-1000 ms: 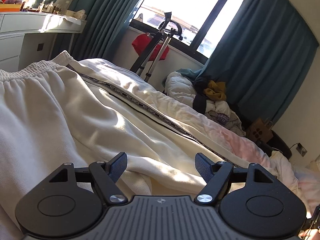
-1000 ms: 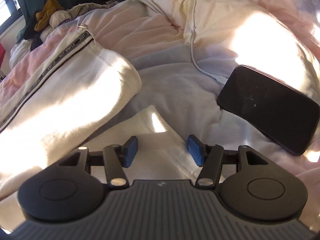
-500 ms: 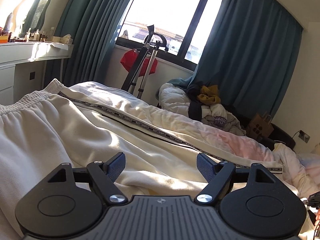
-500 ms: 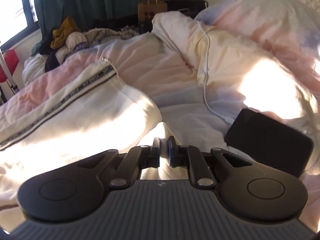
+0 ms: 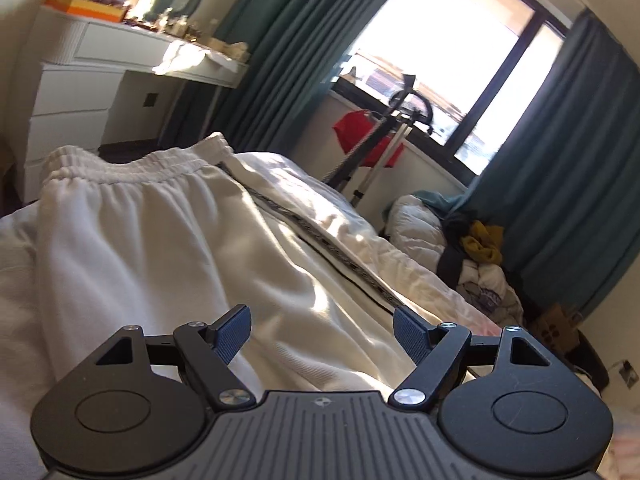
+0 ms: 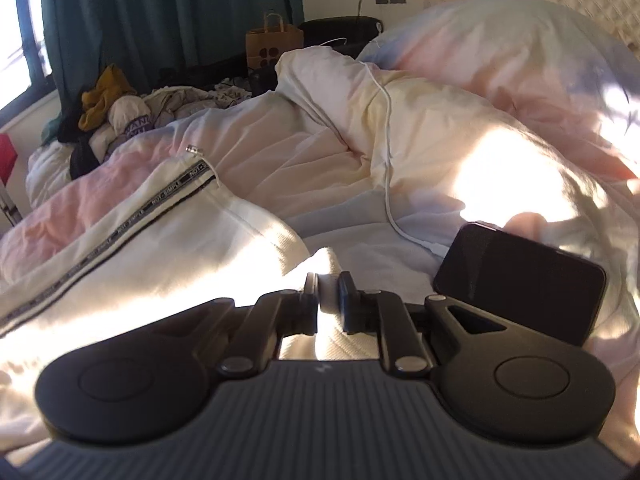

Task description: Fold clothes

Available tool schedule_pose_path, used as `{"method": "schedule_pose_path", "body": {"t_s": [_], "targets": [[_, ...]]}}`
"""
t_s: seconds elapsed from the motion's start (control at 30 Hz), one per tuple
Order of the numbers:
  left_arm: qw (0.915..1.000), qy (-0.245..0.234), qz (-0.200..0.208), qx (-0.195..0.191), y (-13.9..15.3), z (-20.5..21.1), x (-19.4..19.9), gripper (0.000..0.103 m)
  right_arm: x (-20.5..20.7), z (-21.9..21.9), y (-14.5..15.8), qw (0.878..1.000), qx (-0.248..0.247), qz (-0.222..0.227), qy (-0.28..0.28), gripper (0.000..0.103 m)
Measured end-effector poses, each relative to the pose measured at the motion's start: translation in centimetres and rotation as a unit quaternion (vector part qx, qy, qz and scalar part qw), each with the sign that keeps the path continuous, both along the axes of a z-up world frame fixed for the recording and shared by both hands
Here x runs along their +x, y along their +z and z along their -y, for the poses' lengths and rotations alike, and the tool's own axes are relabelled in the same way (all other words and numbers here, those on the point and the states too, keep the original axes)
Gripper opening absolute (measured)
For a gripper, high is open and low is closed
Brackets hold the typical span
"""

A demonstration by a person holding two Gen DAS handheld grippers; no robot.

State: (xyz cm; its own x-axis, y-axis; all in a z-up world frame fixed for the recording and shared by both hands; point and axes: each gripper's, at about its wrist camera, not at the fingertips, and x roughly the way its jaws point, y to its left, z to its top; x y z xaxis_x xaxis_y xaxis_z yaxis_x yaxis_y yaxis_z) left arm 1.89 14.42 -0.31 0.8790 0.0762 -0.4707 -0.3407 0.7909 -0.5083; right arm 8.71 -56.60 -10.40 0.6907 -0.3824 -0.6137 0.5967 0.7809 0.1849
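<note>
The white trousers (image 5: 168, 240) lie spread along the bed (image 6: 328, 168); the left claw (image 5: 322, 334) hovers over them with fingers apart; the right claw (image 6: 330, 294) is clamped on a trouser cuff (image 6: 328, 264); a phone (image 6: 520, 276) rests just beside it.

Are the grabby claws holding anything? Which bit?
The right gripper pinches the white pants at a leg's ribbed cuff end. The left gripper is open, holding nothing.
</note>
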Motion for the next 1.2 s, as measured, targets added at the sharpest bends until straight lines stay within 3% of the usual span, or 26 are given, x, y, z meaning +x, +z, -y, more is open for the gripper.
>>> {"method": "schedule_pose_path", "body": {"t_s": [0.07,0.17,0.37,0.47,0.53,0.6,0.67,0.77,0.87,0.93,1.0,1.2], "targets": [[0.9989,0.042,-0.019,-0.012,0.4,-1.9,-0.9,0.080,-1.4,0.2,1.0,0.999,0.036,0.008,-0.023,0.016],[0.9963,0.072,-0.010,-0.045,1.3,-5.1,-2.9,0.076,-3.3,0.0,2.6,0.996,0.063,0.013,-0.053,0.018],[0.9817,0.170,-0.021,-0.084,1.9,-10.9,-6.2,0.077,-8.1,-0.4,4.0,0.987,0.133,0.071,-0.055,0.018],[0.9763,0.160,-0.051,-0.137,0.2,-12.5,-5.6,0.075,-11.6,0.5,3.2,0.974,0.191,0.090,-0.078,0.018],[0.9732,0.148,-0.067,-0.163,-0.9,-12.9,-4.9,0.073,-14.1,1.6,1.8,0.957,0.244,0.100,-0.120,0.018],[0.9751,0.119,-0.096,-0.160,-1.6,-13.1,-3.1,0.072,-16.0,2.7,0.7,0.937,0.290,0.114,-0.157,0.018],[0.9741,0.104,-0.121,-0.160,-2.3,-13.4,-1.6,0.070,-17.2,3.1,0.1,0.926,0.300,0.111,-0.200,0.022],[0.9689,0.116,-0.111,-0.189,-2.5,-14.4,-1.8,0.069,-18.2,3.3,-0.3,0.917,0.303,0.102,-0.241,0.025],[0.9665,0.128,-0.099,-0.200,-2.8,-15.3,-2.4,0.064,-18.7,3.6,-0.8,0.909,0.317,0.092,-0.253,0.045],[0.9632,0.138,-0.091,-0.212,-3.0,-16.0,-2.8,0.056,-19.0,3.8,-1.2,0.904,0.327,0.085,-0.261,0.065],[0.9606,0.146,-0.084,-0.221,-3.1,-16.7,-3.1,0.049,-19.3,4.0,-1.5,0.899,0.336,0.078,-0.268,0.068],[0.9584,0.152,-0.074,-0.230,-3.3,-17.4,-3.0,0.045,-18.4,4.6,-3.2,0.888,0.377,0.038,-0.260,0.068]]}}
